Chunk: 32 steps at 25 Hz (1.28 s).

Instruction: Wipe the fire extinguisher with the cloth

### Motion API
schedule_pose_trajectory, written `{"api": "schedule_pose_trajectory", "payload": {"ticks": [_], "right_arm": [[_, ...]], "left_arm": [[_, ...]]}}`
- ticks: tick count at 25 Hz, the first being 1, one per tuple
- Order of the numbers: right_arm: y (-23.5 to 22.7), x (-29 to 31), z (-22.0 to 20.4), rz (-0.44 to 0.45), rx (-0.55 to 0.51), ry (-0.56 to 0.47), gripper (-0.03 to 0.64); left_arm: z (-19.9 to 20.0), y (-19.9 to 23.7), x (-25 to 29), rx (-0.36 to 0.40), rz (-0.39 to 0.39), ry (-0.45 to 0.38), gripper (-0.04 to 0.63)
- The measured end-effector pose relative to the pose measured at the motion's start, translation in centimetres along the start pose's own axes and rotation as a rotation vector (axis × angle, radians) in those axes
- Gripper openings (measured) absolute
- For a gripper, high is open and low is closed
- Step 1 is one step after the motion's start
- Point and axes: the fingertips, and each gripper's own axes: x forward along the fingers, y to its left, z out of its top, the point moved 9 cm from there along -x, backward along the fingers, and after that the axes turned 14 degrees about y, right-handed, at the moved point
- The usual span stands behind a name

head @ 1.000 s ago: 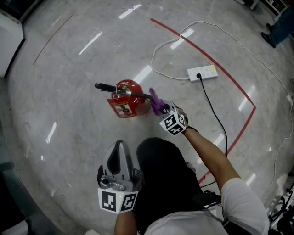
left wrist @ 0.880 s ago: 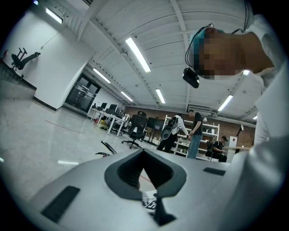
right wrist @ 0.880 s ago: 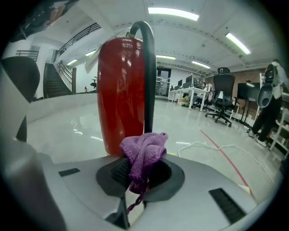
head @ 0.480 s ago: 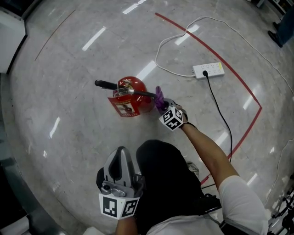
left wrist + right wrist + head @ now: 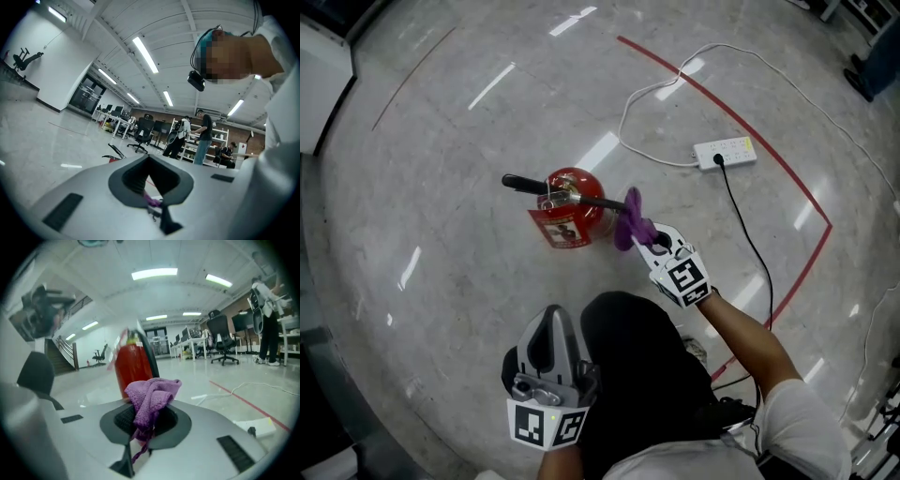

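Observation:
A red fire extinguisher [image 5: 572, 214] stands on the polished floor, its black hose and lever [image 5: 522, 182] sticking out to the left. My right gripper [image 5: 645, 236] is shut on a purple cloth [image 5: 629, 219], which hangs just right of the extinguisher's body, near the end of its black hose. In the right gripper view the bunched cloth [image 5: 152, 397] fills the jaws of my right gripper [image 5: 146, 422], with the extinguisher [image 5: 133, 369] close behind it. My left gripper [image 5: 546, 330] is held low by my body, shut and holding nothing; my left gripper [image 5: 149, 182] points towards the extinguisher [image 5: 114, 158].
A white power strip [image 5: 725, 152] lies on the floor to the right, with a white cable and a black cable [image 5: 746, 239] running from it. A red floor line [image 5: 773, 159] curves past it. People, desks and office chairs [image 5: 143, 133] stand far off.
My right gripper has drawn back with the cloth, down and to the right, off the extinguisher's side. The left gripper has hardly moved.

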Motion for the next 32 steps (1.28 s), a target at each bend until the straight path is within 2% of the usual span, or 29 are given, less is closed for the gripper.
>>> {"api": "schedule_pose_trajectory", "payload": {"ticks": [3, 5, 9, 12, 15, 17, 32], "right_arm": [[1.5, -5.7, 5.0, 0.009, -0.034, -0.159, 0.049], [2.6, -7.8, 8.0, 0.01, -0.086, -0.207, 0.049], [4.6, -7.6, 11.9, -0.025, -0.21, -0.13, 0.049], [5.7, -4.6, 12.6, -0.004, -0.281, -0.08, 0.049], [6.3, -2.5, 11.4, 0.027, -0.343, -0.034, 0.049], [6.3, -1.7, 10.4, 0.032, -0.347, -0.008, 0.049], [3.4, 6.5, -1.4, 0.068, -0.26, 0.117, 0.049]], "left_arm": [[0.4, 0.4, 0.0, -0.004, -0.004, -0.016, 0.005], [0.6, 0.6, -0.1, -0.012, -0.006, -0.022, 0.004], [0.8, 0.8, 0.0, -0.025, -0.013, -0.022, 0.004], [0.8, 1.0, -0.1, -0.03, -0.016, -0.024, 0.005], [0.8, 1.1, -0.7, -0.024, -0.015, -0.027, 0.004], [1.0, 1.2, -1.0, -0.016, -0.014, -0.031, 0.005], [-0.4, 1.0, -1.1, -0.022, -0.011, 0.009, 0.005]]}}
